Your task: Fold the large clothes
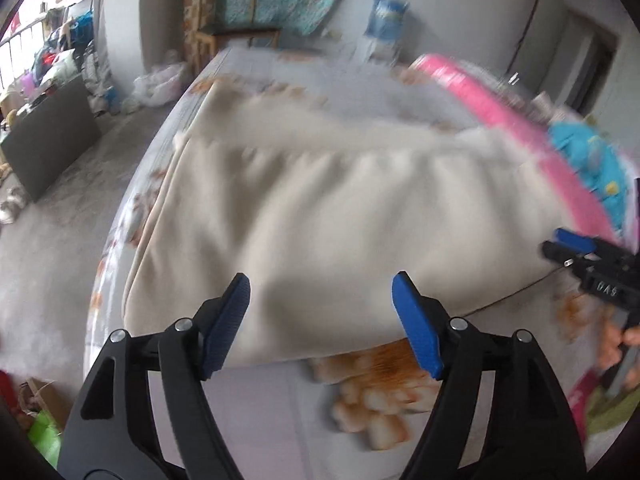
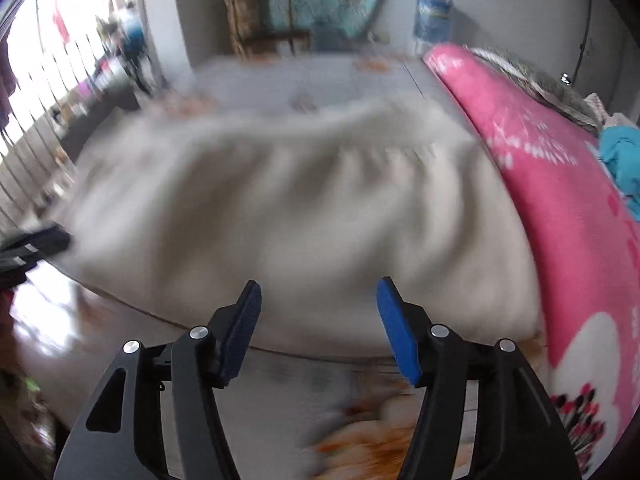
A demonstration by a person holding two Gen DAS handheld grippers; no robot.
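Observation:
A large cream garment lies folded on the bed, with a gathered band across its far part; it also shows in the right wrist view, blurred. My left gripper is open and empty, just above the garment's near edge. My right gripper is open and empty, above the near edge too. The right gripper also shows at the right edge of the left wrist view. The left gripper shows as a dark shape at the left edge of the right wrist view.
The bed sheet is grey with orange flower prints. A pink quilt runs along the bed's right side, with a blue cloth on it. A wooden chair and a water jug stand beyond the bed. Floor clutter lies left.

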